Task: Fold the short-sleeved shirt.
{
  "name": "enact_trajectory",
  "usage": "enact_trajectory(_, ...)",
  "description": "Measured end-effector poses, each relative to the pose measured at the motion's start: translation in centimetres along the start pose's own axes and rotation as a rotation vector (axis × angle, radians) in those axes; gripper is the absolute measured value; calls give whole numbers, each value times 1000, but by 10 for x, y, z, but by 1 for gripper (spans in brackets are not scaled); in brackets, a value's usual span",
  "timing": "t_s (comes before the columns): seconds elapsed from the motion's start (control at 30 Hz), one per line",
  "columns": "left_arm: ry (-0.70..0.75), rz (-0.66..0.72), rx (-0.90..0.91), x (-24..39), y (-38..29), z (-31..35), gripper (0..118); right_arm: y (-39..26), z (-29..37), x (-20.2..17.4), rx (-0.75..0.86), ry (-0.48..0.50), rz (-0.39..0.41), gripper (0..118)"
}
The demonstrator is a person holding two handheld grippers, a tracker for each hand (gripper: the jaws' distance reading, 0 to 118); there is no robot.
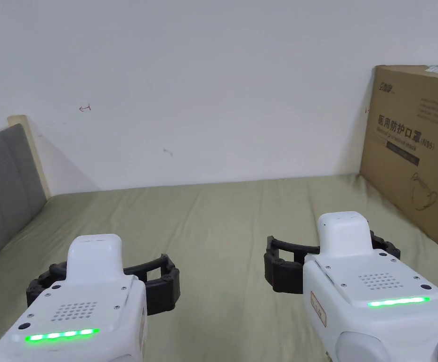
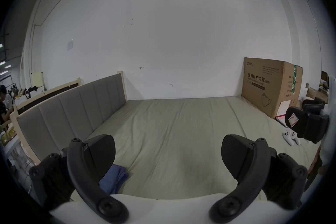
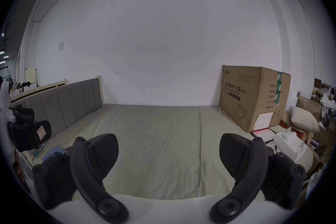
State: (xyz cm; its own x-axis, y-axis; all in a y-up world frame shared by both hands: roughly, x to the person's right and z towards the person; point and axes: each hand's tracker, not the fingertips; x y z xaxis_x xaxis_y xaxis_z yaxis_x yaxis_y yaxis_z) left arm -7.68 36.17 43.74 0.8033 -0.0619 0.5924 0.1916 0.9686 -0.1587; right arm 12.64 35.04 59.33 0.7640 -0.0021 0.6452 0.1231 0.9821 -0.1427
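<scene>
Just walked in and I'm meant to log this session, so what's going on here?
A person holds two grippers above a bed with an olive sheet. The left gripper and right gripper both hang open, holding nothing. A crumpled blue garment, likely the shirt, lies at the near left of the bed, untouched. A cardboard box stands at the right. Folding has not begun.

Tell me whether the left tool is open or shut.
Open. In the left gripper view the left tool has its two black jaws spread wide apart, with bare bed sheet between them and nothing gripped.
</scene>
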Motion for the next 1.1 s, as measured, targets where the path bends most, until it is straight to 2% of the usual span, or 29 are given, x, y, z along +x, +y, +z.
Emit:
enact_trajectory(0.13,0,10,-1,0,4,4,117,-1,1,0,0,6,-6,112)
enact_trajectory(0.3,-22,4,22,1,10,6,117,-2,1,-2,3,-8,38,112)
enact_trajectory(0.57,56,25,21,4,8,12,117,-2,3,0,6,-21,37,112)
enact_trajectory(0.83,25,-21,14,5,3,11,117,-7,2,2,-24,-24,26,112)
enact_trajectory(0.93,-28,-67,21,7,3,13,117,-7,2,2,-24,-20,18,112)
enact_trajectory(1.03,-66,-22,8,3,5,13,117,-7,1,1,-22,-17,26,112)
enact_trajectory(1.1,-38,-17,12,4,5,15,117,-7,2,0,-22,-21,30,112)
